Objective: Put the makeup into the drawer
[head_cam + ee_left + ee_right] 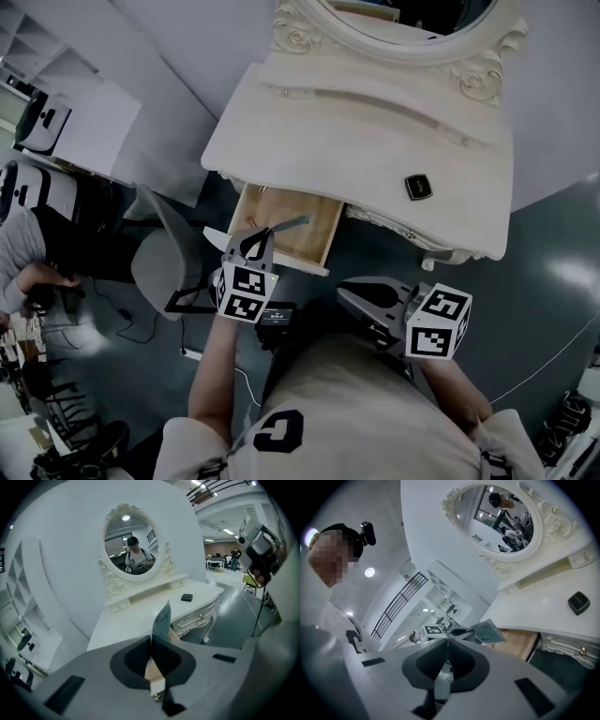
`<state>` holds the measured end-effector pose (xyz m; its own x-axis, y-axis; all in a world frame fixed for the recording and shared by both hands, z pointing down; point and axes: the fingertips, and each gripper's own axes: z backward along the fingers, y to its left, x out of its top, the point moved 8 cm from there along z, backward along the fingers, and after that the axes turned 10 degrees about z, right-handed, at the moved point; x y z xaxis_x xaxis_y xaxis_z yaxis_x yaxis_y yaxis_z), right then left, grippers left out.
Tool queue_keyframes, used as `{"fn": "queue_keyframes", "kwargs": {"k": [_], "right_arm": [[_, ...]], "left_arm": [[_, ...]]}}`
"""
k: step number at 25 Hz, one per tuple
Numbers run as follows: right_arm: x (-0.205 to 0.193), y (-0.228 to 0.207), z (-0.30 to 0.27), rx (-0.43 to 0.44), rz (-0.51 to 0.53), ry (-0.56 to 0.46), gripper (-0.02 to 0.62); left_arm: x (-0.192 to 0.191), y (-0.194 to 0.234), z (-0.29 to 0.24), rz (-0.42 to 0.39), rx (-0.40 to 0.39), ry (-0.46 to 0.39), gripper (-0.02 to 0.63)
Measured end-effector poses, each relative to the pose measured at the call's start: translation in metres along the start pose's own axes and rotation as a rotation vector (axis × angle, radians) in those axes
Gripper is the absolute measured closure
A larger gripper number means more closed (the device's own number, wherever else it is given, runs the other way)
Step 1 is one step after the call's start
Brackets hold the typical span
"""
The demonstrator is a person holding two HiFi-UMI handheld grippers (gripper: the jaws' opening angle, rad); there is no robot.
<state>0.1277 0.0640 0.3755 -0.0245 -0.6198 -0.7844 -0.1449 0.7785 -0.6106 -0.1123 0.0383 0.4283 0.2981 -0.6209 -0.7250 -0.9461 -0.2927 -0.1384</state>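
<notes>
The left gripper (pixel 265 232) is clamped on a thin, flat packet (pixel 292 223). In the left gripper view its jaws press together on the packet's lower edge, and the packet (pixel 161 620) stands up out of them, edge-on and tilted a little to the right. In the head view the packet sticks out past the jaw tips over the drawer (pixel 281 255). The drawer is pulled out from the front edge of the table (pixel 356 150), at its left end, and bare wood shows inside it. The packet hangs above the drawer's near left part and is not resting on the wood.

The right gripper (pixel 345 292) is closed with nothing between its jaws. It is held in front of the table, to the right of the drawer and clear of it. From its own view the packet (pixel 490 632) shows in profile, with the drawer (pixel 520 641) just behind.

A black compact (pixel 418 186) lies on the table near the front edge, towards the right end. It is well apart from both grippers.
</notes>
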Motion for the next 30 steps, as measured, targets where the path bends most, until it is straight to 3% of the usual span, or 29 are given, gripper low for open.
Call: {"fn": "queue_keyframes", "kwargs": {"k": [5, 12, 17, 21, 26, 30], "right_arm": [[-0.003, -0.009, 0.010, 0.065, -0.027, 0.012, 0.568], [-0.002, -0.021, 0.013, 0.064, -0.036, 0.013, 0.568], [0.000, -0.028, 0.006, 0.021, -0.042, 0.022, 0.568], [0.004, -0.037, -0.006, -0.039, -0.060, 0.035, 0.568], [0.015, -0.043, -0.035, -0.116, -0.078, 0.066, 0.568], [0.021, -0.049, -0.059, -0.166, -0.081, 0.102, 0.568]], "left_arm": [[0.001, -0.011, -0.003, 0.003, 0.053, 0.055, 0.557], [-0.003, -0.004, -0.028, -0.023, 0.070, 0.115, 0.555], [-0.010, 0.014, -0.062, -0.083, 0.051, 0.174, 0.555], [-0.022, 0.036, -0.094, -0.191, 0.030, 0.242, 0.555], [-0.026, 0.060, -0.121, -0.306, 0.002, 0.250, 0.555], [-0.053, 0.053, -0.149, -0.308, -0.065, 0.305, 0.555]]}}
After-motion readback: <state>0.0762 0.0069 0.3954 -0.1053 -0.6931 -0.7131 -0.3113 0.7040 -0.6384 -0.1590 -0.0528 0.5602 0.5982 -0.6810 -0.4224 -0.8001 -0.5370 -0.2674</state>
